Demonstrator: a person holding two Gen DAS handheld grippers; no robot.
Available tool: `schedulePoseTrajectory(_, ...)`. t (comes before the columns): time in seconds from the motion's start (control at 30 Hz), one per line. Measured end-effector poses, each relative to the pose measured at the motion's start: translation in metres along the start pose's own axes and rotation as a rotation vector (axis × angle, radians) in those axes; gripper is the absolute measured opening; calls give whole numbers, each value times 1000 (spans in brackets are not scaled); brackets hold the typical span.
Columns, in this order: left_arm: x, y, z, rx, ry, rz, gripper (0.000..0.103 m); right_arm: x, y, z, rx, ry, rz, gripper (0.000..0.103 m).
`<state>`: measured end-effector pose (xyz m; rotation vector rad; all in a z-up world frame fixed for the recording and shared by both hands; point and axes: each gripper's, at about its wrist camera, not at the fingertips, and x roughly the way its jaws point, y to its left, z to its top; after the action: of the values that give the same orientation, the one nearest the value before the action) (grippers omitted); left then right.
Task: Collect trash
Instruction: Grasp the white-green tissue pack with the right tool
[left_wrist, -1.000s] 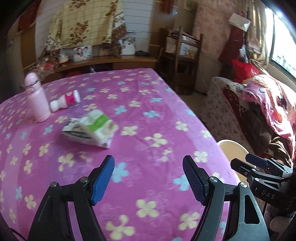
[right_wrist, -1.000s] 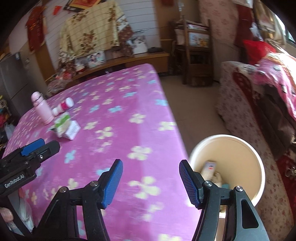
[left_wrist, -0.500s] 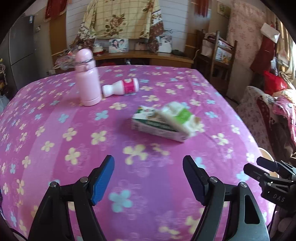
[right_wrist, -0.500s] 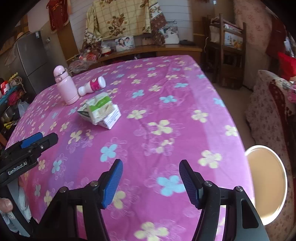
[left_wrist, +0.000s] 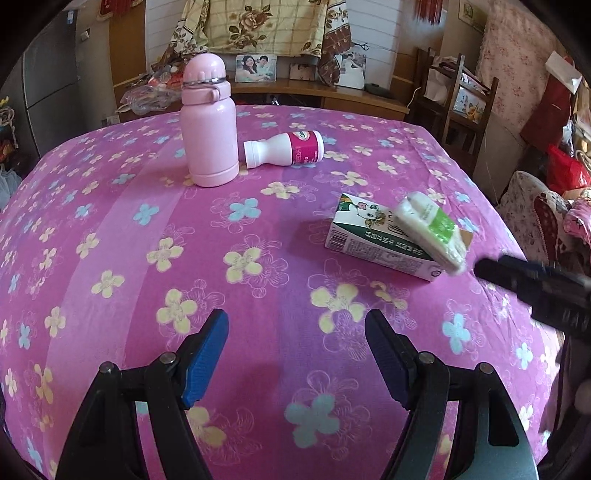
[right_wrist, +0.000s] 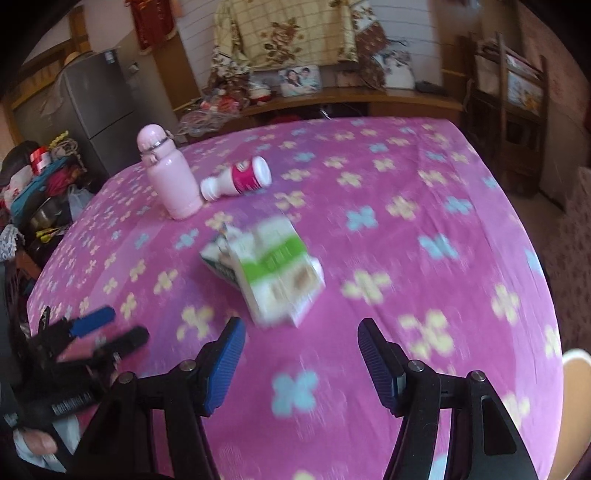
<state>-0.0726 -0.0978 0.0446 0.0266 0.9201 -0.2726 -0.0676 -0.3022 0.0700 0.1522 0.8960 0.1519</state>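
Note:
A green-and-white carton (left_wrist: 373, 243) lies flat on the pink flowered tablecloth (left_wrist: 184, 229), with a white-and-green tissue pack (left_wrist: 430, 229) leaning on it. Both show blurred in the right wrist view, carton (right_wrist: 218, 264) and pack (right_wrist: 279, 271). A small white-and-magenta bottle (left_wrist: 284, 149) lies on its side beside an upright pink flask (left_wrist: 209, 122). My left gripper (left_wrist: 295, 354) is open and empty, well short of the carton. My right gripper (right_wrist: 301, 362) is open and empty, just in front of the pack.
A cream bin's rim (right_wrist: 576, 373) shows past the table's right edge. A wooden chair (left_wrist: 461, 107) and a sofa (left_wrist: 535, 206) stand to the right. A sideboard (left_wrist: 314, 92) with photos is behind the table, a fridge (right_wrist: 96, 110) at the left.
Both grippers have swung left from the bin side toward the table's middle and moved closer to the carton and pack. The jaws have stayed open.

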Motion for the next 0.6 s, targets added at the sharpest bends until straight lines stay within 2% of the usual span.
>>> schedulePoseTrajectory(0.1, 7, 1, 6, 0, 12, -12, 77, 14, 12, 20, -71, 7, 12, 75)
schedulePoseTrajectory(0.2, 12, 2, 13, -3, 15, -24, 77, 31, 20, 34, -123, 26, -18, 75)
schedulePoseTrajectory(0.33, 18, 2, 26, -8, 13, -35, 77, 51, 20, 39, -141, 68, -7, 74)
schedulePoseTrajectory(0.37, 21, 2, 30, -10, 13, -33, 77, 53, 18, 38, -139, 64, -5, 71)
schedulePoseTrajectory(0.4, 23, 3, 34, -12, 10, -28, 77, 53, 16, 37, -133, 53, 17, 51)
schedulePoseTrajectory(0.53, 33, 8, 54, -49, -2, -9, 77, 40, 8, 33, -121, 9, 34, 39)
schedulePoseTrajectory(0.6, 42, 10, 68, -70, -5, 0, 77, 31, 2, 29, -124, -1, 21, 39)
